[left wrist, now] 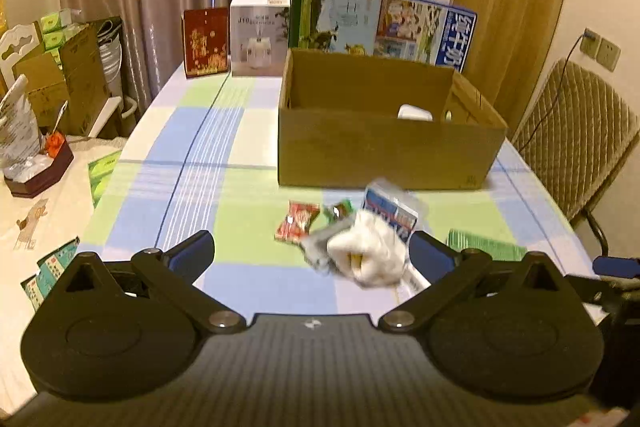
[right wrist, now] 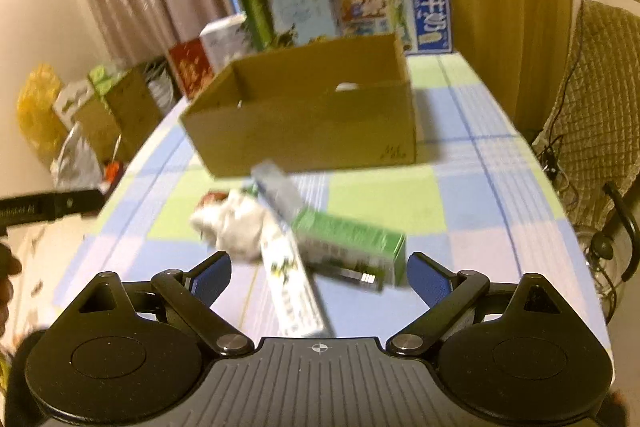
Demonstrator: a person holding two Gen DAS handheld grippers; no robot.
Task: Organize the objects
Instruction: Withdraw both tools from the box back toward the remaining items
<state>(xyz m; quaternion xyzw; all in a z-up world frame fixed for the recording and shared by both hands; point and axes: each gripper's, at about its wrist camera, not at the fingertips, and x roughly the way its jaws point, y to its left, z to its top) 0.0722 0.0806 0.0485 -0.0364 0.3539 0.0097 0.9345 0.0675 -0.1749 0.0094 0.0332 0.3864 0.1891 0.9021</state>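
An open cardboard box [left wrist: 384, 155] [right wrist: 312, 131] stands on the checked tablecloth, with a white object [left wrist: 414, 113] inside it. In front of it lies a small heap: a red candy wrapper [left wrist: 295, 221], a crumpled white cloth [left wrist: 370, 251] [right wrist: 236, 223], a blue-and-white packet [left wrist: 390, 213], a green box [right wrist: 352, 247] [left wrist: 486, 246] and a long white tube box [right wrist: 294, 291]. My left gripper [left wrist: 312, 255] is open just short of the cloth. My right gripper [right wrist: 318, 277] is open, its fingers either side of the tube box and green box.
Upright cartons [left wrist: 336, 11] line the table's far edge behind the box. A quilted chair [left wrist: 576, 143] stands at the right. Cardboard boxes [left wrist: 68, 79] and clutter sit on a side table at the left. Bare tablecloth [left wrist: 180, 155] lies left of the box.
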